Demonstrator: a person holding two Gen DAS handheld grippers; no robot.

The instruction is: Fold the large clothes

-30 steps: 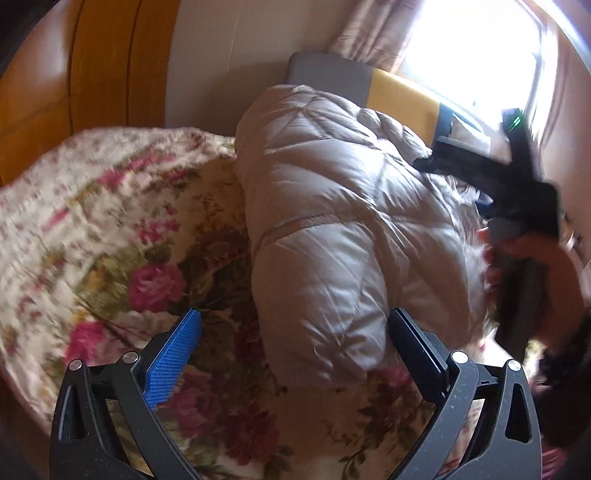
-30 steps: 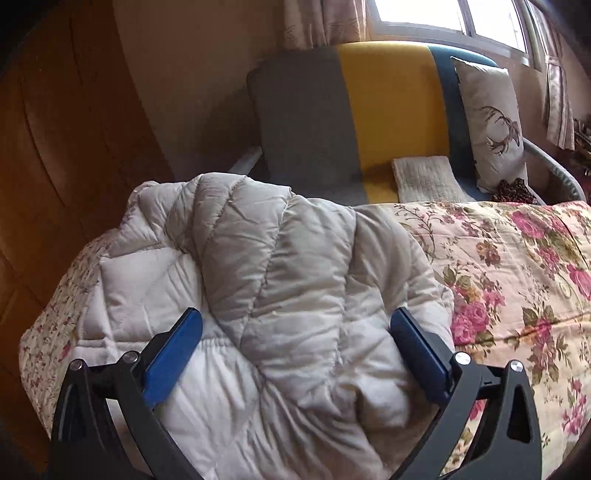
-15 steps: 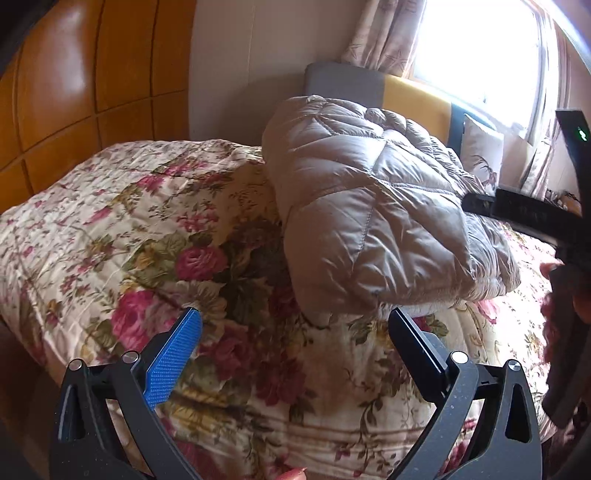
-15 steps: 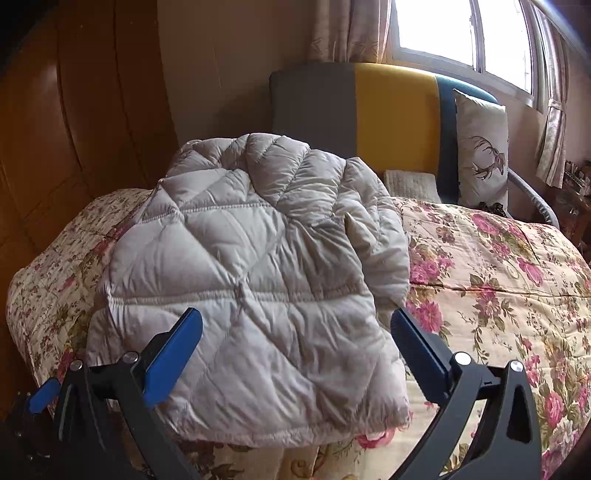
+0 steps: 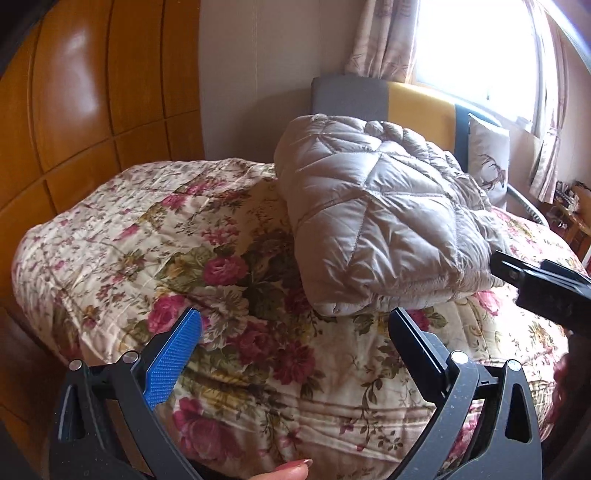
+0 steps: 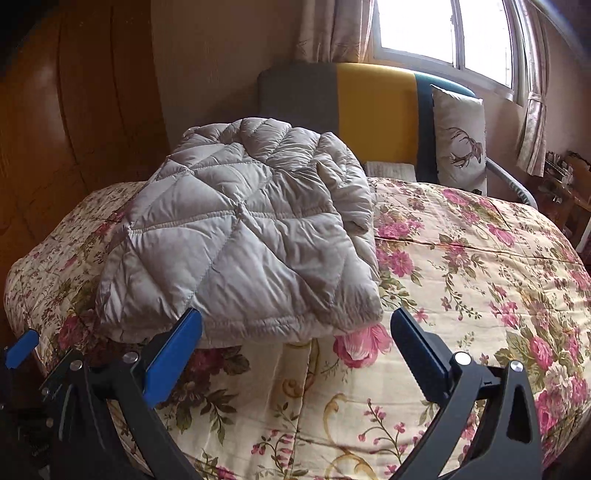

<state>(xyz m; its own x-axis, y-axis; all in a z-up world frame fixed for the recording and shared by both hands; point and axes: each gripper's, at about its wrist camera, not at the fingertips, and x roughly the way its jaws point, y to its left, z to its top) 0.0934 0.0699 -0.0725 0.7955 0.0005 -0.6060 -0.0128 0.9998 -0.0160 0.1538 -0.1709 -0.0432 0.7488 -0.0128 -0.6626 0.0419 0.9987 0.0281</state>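
A grey quilted down jacket (image 5: 373, 218) lies folded into a thick bundle on the floral bedspread (image 5: 155, 251). It also shows in the right wrist view (image 6: 240, 243). My left gripper (image 5: 295, 343) is open and empty, held above the bedspread just short of the jacket's near edge. My right gripper (image 6: 295, 343) is open and empty, just short of the jacket's hem. The right gripper's body shows at the right of the left wrist view (image 5: 543, 288). A blue fingertip of the left gripper shows at the left edge of the right wrist view (image 6: 22, 347).
A grey, yellow and blue armchair (image 6: 373, 114) with a deer-print cushion (image 6: 460, 140) stands behind the bed under a bright window (image 6: 443, 33). A wooden panelled wall (image 5: 74, 110) rises on the left. The bedspread (image 6: 461, 266) stretches to the right of the jacket.
Both grippers have pulled back from the jacket toward the near edge of the bed. The jacket stays folded where it lay. Both stay open.
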